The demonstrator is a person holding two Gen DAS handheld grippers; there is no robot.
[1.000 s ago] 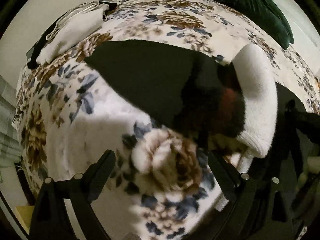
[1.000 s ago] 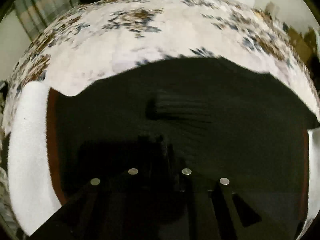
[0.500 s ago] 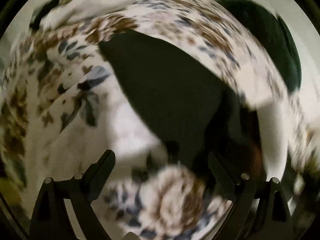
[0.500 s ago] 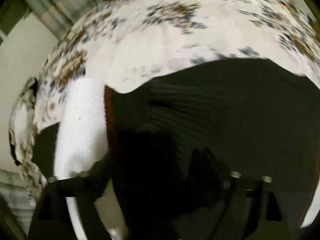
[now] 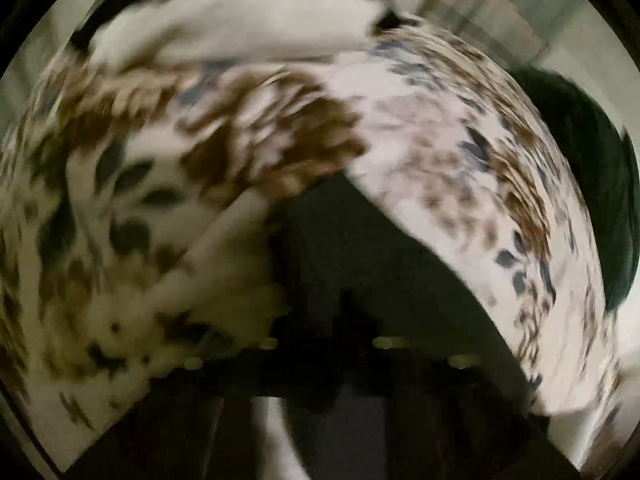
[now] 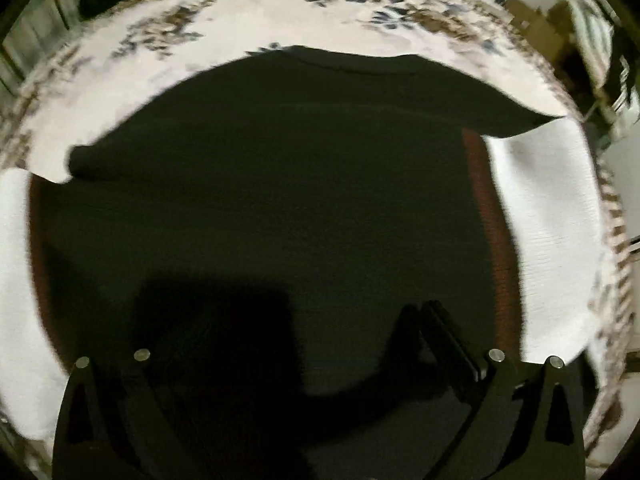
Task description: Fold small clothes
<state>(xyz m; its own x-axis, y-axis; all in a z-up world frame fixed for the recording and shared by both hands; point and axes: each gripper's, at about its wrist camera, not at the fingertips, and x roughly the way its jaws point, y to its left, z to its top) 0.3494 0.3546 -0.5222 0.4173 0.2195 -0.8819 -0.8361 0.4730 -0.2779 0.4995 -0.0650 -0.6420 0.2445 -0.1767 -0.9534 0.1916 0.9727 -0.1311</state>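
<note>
A dark knit garment (image 6: 280,184) with white cuffs (image 6: 544,240) and a reddish band lies spread on the floral bedspread (image 6: 248,20). My right gripper (image 6: 288,328) hovers open just above it, both fingers apart over the dark fabric. In the blurred left wrist view my left gripper (image 5: 324,344) has its fingers close together over a corner of the dark garment (image 5: 360,248); the pinch looks shut on the cloth.
A stack of folded light clothes (image 5: 240,20) lies at the far side of the bed. A dark green pillow (image 5: 592,200) sits at the right. Curtains and a wall stand behind. Boxes (image 6: 536,20) stand beyond the bed's right edge.
My left gripper swung onto the garment's corner and closed from wide open. My right gripper opened from shut and the garment now lies flatter beneath it.
</note>
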